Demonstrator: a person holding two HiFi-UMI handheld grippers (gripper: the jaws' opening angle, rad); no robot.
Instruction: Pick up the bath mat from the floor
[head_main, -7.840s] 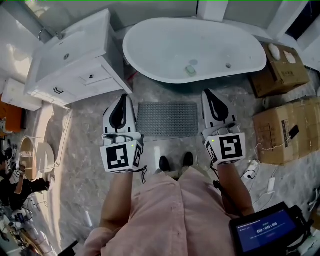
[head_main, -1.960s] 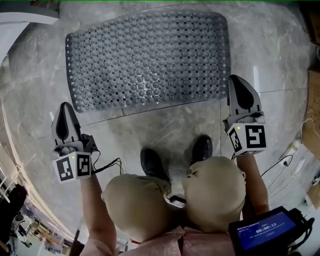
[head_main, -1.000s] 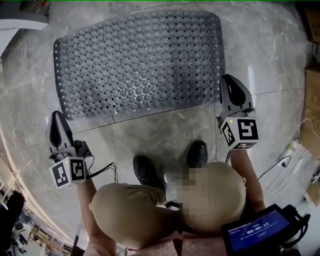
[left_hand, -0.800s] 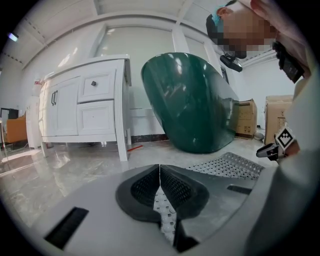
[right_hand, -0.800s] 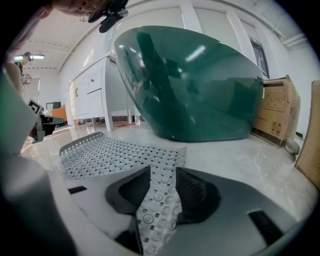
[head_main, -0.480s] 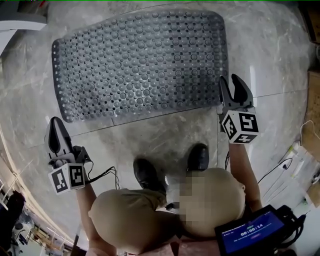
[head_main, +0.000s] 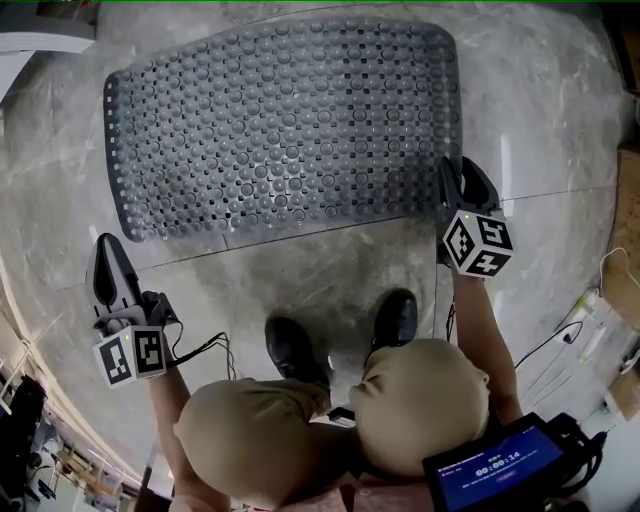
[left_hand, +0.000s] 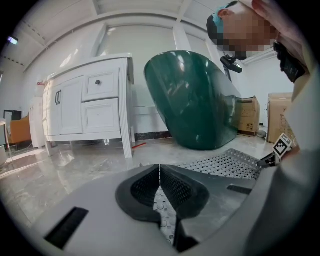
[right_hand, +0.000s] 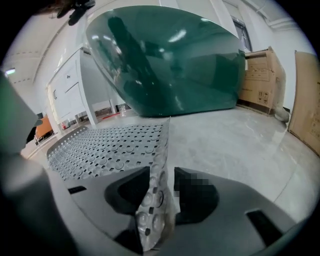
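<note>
The grey studded bath mat (head_main: 280, 125) lies flat on the marble floor in the head view. My right gripper (head_main: 465, 172) is at its near right corner. In the right gripper view the mat (right_hand: 110, 145) has that corner's edge curled up, standing between the jaws of the right gripper (right_hand: 162, 175). The jaws are wide apart, with a gap on the right side. My left gripper (head_main: 103, 245) rests low at the left, short of the mat's near left corner. It (left_hand: 160, 167) is shut with nothing in it, and the mat (left_hand: 225, 162) lies ahead to its right.
A dark green bathtub (right_hand: 165, 60) stands beyond the mat, with a white vanity cabinet (left_hand: 90, 100) to its left. Cardboard boxes (right_hand: 260, 75) are at the right. The person's shoes (head_main: 295, 350) are just behind the mat, and cables (head_main: 590, 310) lie at the far right.
My right gripper has gone from shut to open and slid forward onto the mat's near right corner, whose edge now stands between its jaws. The left gripper has barely moved.
</note>
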